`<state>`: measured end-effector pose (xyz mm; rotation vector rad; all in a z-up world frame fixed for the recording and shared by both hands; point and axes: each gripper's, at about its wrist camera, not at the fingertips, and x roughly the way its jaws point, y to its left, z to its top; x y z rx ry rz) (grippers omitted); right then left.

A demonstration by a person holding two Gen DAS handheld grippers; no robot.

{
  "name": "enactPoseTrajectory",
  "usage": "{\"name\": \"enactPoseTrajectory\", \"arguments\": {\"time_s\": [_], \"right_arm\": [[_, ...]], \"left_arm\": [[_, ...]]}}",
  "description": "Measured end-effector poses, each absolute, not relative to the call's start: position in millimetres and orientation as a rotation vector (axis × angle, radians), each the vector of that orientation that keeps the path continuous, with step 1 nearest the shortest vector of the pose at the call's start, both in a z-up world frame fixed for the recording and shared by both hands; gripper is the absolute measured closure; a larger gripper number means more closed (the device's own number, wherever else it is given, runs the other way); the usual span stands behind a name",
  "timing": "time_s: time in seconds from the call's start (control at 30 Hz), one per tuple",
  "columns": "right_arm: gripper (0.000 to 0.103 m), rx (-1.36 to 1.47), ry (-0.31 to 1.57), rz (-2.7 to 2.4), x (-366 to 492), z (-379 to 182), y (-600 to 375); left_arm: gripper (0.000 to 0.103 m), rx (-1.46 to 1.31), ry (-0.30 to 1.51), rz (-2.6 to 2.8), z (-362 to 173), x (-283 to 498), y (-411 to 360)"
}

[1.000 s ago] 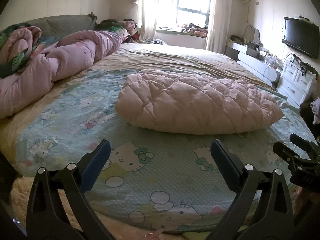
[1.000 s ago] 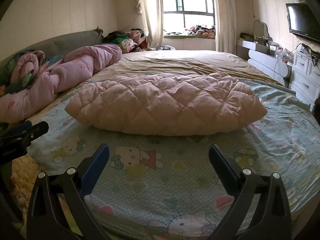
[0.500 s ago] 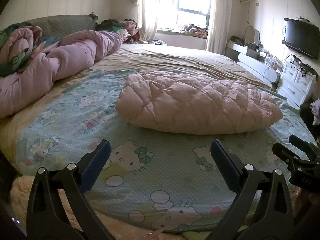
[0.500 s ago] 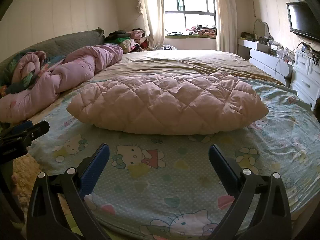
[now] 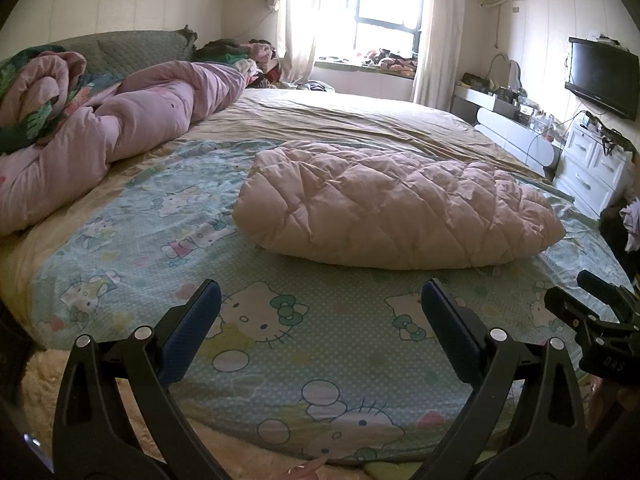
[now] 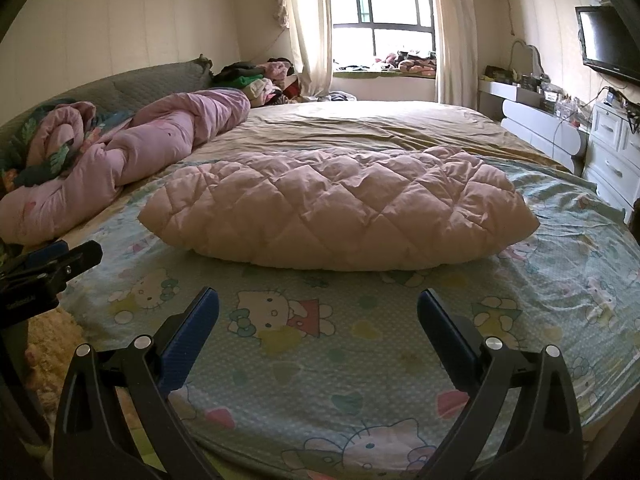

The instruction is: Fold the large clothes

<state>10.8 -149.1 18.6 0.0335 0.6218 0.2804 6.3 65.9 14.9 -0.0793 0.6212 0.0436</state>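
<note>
Folding looks complete: from the left wrist, one pink quilted down coat [image 5: 394, 208] lies as a compact bundle on the cartoon bedsheet [image 5: 280, 332], well beyond the left gripper [image 5: 320, 312], spread wide, empty. From the right wrist, the right gripper [image 6: 318, 312] likewise gapes, holding nothing; one rumpled pink duvet [image 6: 132, 160] beside.

The left gripper [image 5: 320, 300] points forward toward 12 o'clock, its blue-padded fingers [image 5: 192, 332] spread wide with nothing between them; the right gripper [image 6: 318, 300] sits level beside it at its 3 o'clock, likewise spread and holding nothing
</note>
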Motion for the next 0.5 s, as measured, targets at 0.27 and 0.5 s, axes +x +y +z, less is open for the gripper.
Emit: {"name": "enactPoseTrajectory", "arguments": {"time_s": [0.27, 0.5], "right_arm": [[0.004, 0.033, 0.623, 0.282, 9.7, 18.5, -147.8], [0.004, 0.034, 0.624, 0.282, 9.8, 18.5, -147.8]], "left_arm": [[0.009, -0.080, 0.621, 0.044, 14.9, 5.9, 66.3], [0.009, -0.079, 0.621, 0.044, 14.5, 6.0, 66.0]]}}
